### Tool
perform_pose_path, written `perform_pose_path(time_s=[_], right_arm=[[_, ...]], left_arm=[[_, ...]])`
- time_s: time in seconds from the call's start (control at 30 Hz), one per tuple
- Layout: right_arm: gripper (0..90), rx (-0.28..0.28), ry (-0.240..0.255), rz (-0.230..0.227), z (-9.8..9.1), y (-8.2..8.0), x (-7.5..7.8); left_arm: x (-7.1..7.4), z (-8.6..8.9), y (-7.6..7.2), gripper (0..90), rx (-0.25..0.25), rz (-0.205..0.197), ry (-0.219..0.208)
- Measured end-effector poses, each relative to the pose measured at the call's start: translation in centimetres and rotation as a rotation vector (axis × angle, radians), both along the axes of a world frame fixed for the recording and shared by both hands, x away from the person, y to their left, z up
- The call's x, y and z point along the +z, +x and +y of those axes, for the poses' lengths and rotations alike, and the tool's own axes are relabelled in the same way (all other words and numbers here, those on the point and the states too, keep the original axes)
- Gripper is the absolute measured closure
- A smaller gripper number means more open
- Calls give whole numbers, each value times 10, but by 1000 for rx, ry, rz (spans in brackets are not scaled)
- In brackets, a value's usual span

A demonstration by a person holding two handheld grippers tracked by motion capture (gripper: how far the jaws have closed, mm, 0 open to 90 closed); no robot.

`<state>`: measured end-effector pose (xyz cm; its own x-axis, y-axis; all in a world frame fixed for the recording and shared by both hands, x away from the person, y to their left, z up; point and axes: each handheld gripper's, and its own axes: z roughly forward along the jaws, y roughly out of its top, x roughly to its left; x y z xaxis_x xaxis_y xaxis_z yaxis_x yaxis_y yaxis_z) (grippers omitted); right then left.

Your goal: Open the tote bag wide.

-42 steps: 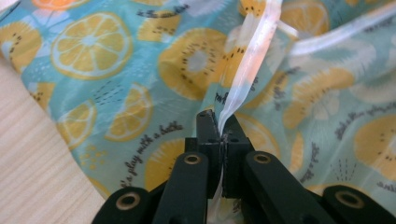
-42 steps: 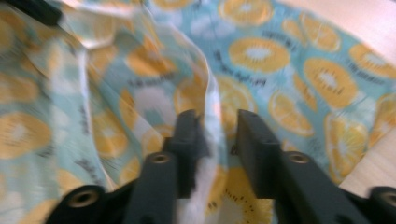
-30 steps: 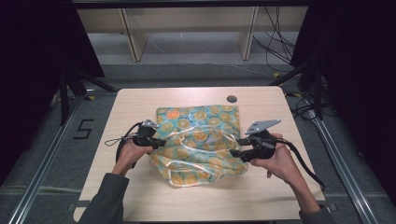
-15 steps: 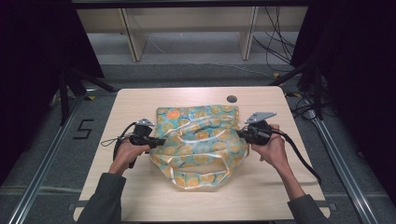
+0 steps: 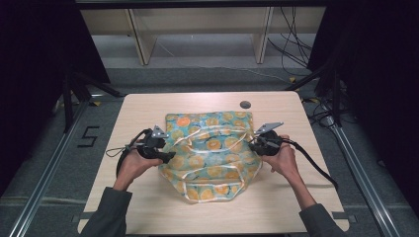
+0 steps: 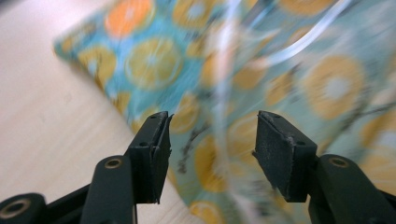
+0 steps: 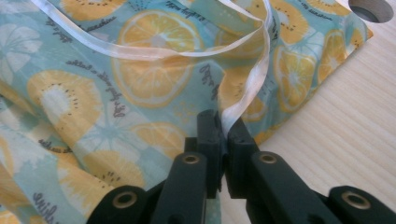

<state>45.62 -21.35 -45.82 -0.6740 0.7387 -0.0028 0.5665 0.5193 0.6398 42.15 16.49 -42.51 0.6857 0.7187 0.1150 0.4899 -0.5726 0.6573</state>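
1. The work in hand looks like spreading or folding a fruit-print bag [image 5: 210,153] that lies crumpled in the middle of the table [image 5: 148,207], a pale ribbon handle [image 7: 254,88] looping over its top.
2. The right gripper [image 7: 223,123] is clenched on the bag's right edge, pinching the fabric and the end of the handle between its pads.
3. The left gripper [image 6: 211,140] sits at the bag's left edge; its jaws have just been opening and now stand apart, released. Cloth lies beyond the gap, though the blur makes it hard to tell whether any still brushes a pad.
4. The next move probably calls for the left gripper to take a fresh hold on the bag's left side while the right keeps its pinch, so the cloth can be drawn flat.
5. A round hole [image 5: 245,104] in the table lies just beyond the bag's far right corner.
6. The loose handle and rumpled folds could snag a closing jaw.
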Motion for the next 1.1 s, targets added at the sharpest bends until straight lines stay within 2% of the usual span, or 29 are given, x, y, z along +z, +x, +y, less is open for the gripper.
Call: perform_pose_path(time_s=[0.03,0.07,0.1,0.13,0.2,0.23,0.3,0.33,0.37,0.4,0.43,0.47,0.5,0.57,0.63,0.67,0.7,0.73,0.77,0.8,0.83,0.87,0.9,0.93,0.97,1.0,1.03,1.07,1.1], right_arm=[[864,3,1,3,0,-1,0],[861,-7,10,-9,1,-2,-1],[860,27,1,-44,-1,-1,-1],[860,28,2,-56,-1,-1,-1],[860,29,-1,-55,-1,-1,-1],[860,27,-5,-23,-2,-3,3],[859,39,-4,-38,-2,-2,2],[858,26,15,-40,-1,-3,0],[856,8,4,0,0,-5,1],[854,6,12,1,1,-5,0],[848,14,-2,13,0,-5,1],[845,19,-1,13,1,-5,1],[838,23,5,-11,1,-5,-2],[811,27,-2,14,1,-5,0],[795,27,1,18,2,-6,-1],[740,19,6,30,2,-7,0],[711,10,20,26,2,-8,0],[683,5,13,13,1,-8,0],[644,7,15,28,0,-8,3],[597,-8,34,8,-2,-9,5],[567,-11,35,14,-3,-10,7],[552,-17,47,2,-4,-12,12],[543,-16,49,-15,-5,-15,16],[537,-7,49,-6,-6,-18,23],[536,2,79,-42,-5,-21,26],[534,17,79,-42,-5,-26,32],[534,29,89,-63,-3,-30,35],[534,29,89,-63,-3,-30,35],[535,53,102,-77,-1,-34,39]], left_arm=[[5,-4,-4,450,-29,-9,2],[10,-14,-11,457,-42,-14,-13],[14,-21,-14,474,-66,-32,5],[16,-28,-17,475,-76,-51,24],[16,-34,-19,484,-82,-57,34],[10,-44,-20,489,-117,-9,28],[-4,-53,-16,493,-135,20,81],[-11,-56,-14,492,-139,32,110],[-18,-58,-12,483,-149,43,140],[-23,-59,-12,470,-148,47,152],[-28,-60,-11,453,-150,66,190],[-33,-61,-10,424,-137,68,223],[-37,-62,-9,394,-124,71,240],[-43,-63,-8,365,-108,63,269],[-48,-65,-8,357,-95,57,264],[-52,-67,-8,412,-121,54,269],[-53,-67,-8,502,-134,50,266],[-53,-67,-8,585,-152,44,274],[-52,-66,-8,679,-159,39,271],[-52,-66,-8,770,-155,30,264],[-49,-65,-8,837,-154,5,266],[-48,-64,-9,877,-147,-8,226],[-44,-61,-8,892,-157,-18,216],[-41,-60,-8,894,-148,-29,184],[-37,-58,-7,895,-149,-31,173],[-34,-57,-6,895,-145,-35,138],[-32,-55,-6,896,-139,-35,104],[-32,-55,-6,895,-139,-35,104],[-29,-54,-5,895,-141,-21,67]])
